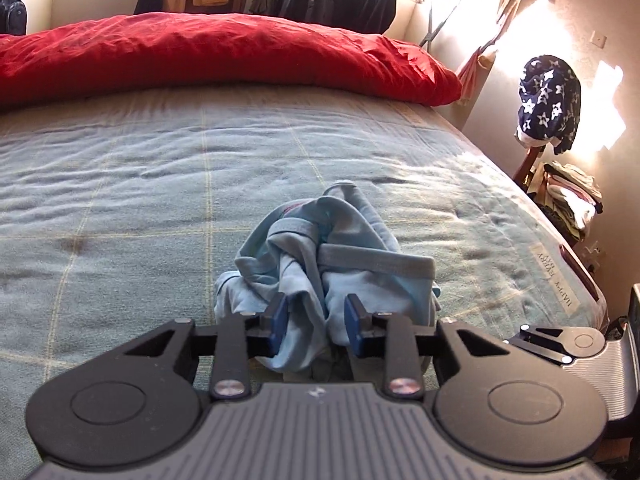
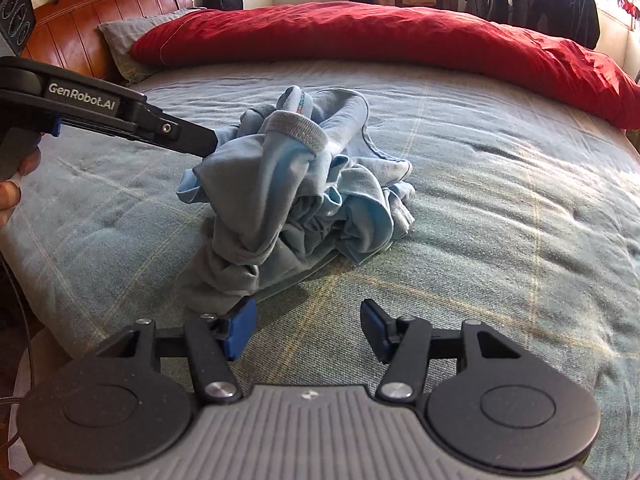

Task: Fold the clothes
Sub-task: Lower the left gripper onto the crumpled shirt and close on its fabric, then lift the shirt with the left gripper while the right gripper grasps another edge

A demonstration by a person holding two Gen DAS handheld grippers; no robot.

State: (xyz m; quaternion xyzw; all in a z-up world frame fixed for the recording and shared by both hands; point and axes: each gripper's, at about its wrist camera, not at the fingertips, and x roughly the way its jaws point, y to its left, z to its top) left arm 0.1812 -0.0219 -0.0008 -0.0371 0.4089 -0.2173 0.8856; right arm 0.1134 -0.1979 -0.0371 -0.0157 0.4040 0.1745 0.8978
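A crumpled light blue garment (image 2: 296, 184) sits in a heap near the middle of the bed (image 2: 500, 240), on a grey-green checked cover, with bare cover all round it: a wide stretch toward the red duvet (image 2: 400, 36) bunched along the far side, and more to either side. The bed's right edge drops off toward a wall, where a chair holds a star-patterned dark cloth (image 1: 548, 100) and a stack of folded things (image 1: 572, 204).

The left gripper (image 1: 316, 322) has cloth bunched between its blue pads (image 1: 280, 320); the fingers stand narrowly apart with a fold of the garment filling the gap, and the pads seem to press it, lifting that part into a peak. The right gripper (image 2: 308, 330) hangs just short of the heap's near edge, fingers well apart, nothing between them; its left pad is close beside a twisted tail of the cloth, though I cannot tell if it touches.

The right view shows the left tool from the side, reaching into the heap, a hand (image 2: 12, 188) on its handle, plus the wooden headboard (image 2: 100, 24) and a grey pillow (image 2: 128, 40). The left view alone shows the chair, the sunlit wall, and a label on the cover's edge
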